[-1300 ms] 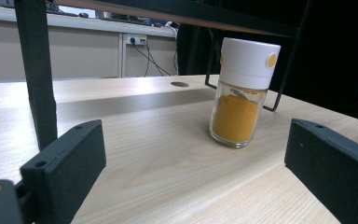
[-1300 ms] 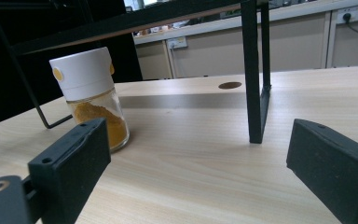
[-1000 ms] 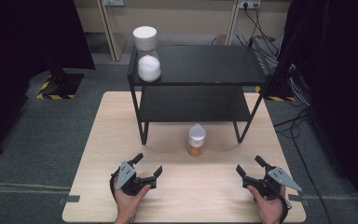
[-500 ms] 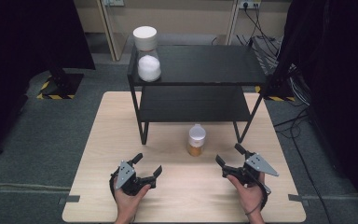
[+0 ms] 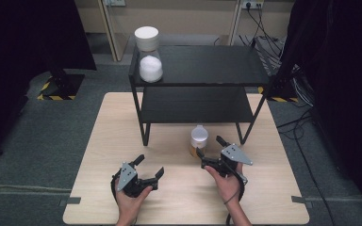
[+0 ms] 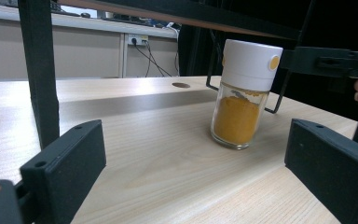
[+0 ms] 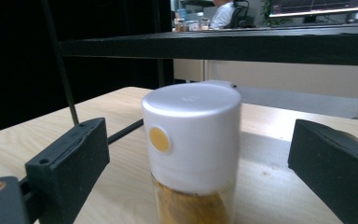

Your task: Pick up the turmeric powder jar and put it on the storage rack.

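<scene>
- The wooden table (image 5: 103, 141) carries a black two-tier shelf rack (image 5: 202, 70), which stands behind the spice jar, on the side away from you.
- On the rack's top tier, at its far left corner from the spice jar, sit two white-filled jars (image 5: 150, 68), one stacked on the other.
- Your right gripper (image 5: 209, 148) sits right at the spice jar, jaws spread wide with the jar between them and not touching either one; its own camera shows the white lid centred in the gap.
- Your left gripper (image 5: 148, 165) rests well to the left of the spice jar, nearer you, jaws wide apart and holding nothing.
- The spice jar (image 5: 199, 140) stands upright on the table just in front of the rack's lower tier: white lid with a yellow dot, orange-yellow powder (image 6: 235, 119) inside the glass.
</scene>
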Tool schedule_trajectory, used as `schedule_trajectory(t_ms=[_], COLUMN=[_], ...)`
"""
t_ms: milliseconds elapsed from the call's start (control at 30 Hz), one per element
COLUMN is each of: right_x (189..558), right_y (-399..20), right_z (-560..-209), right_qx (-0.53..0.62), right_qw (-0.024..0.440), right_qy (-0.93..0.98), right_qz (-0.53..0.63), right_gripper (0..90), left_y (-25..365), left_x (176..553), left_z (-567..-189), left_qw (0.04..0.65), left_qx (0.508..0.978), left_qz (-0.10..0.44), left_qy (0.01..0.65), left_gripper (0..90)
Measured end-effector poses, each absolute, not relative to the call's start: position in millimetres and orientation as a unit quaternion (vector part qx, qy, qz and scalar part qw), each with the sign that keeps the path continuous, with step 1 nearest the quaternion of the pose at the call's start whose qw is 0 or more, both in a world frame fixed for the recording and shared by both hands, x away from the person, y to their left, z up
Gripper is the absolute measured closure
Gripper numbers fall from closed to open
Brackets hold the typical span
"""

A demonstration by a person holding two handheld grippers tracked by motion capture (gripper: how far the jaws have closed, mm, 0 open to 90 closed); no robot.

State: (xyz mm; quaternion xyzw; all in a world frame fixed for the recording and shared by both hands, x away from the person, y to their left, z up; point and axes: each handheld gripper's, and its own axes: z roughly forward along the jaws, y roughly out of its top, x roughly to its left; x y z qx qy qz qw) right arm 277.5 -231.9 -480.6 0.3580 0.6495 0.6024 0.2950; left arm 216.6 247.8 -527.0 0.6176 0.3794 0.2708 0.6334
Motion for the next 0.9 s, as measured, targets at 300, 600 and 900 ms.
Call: schedule_trajectory(t_ms=[300,600,900], right_x=[281.5,284.2,283.9], right_y=[-201.2,-181.3,-174.1], right_z=[-478.7,-482.7,-487.2], right_qx=[0.379,0.396,0.407], right_qw=[0.312,0.331,0.342], right_qy=[0.647,0.647,0.639], right_qz=[0.584,0.561,0.556], right_gripper=[6.1,14.3,21.8], left_y=[248.0,248.3,248.7], left_x=[216.5,216.4,216.4], left_z=[-527.1,-527.4,-527.4], left_qw=[0.634,0.634,0.634], left_qx=[0.618,0.617,0.616], left_qz=[0.271,0.271,0.272], left_qy=[0.379,0.379,0.380], left_gripper=[4.2,4.2,4.3])
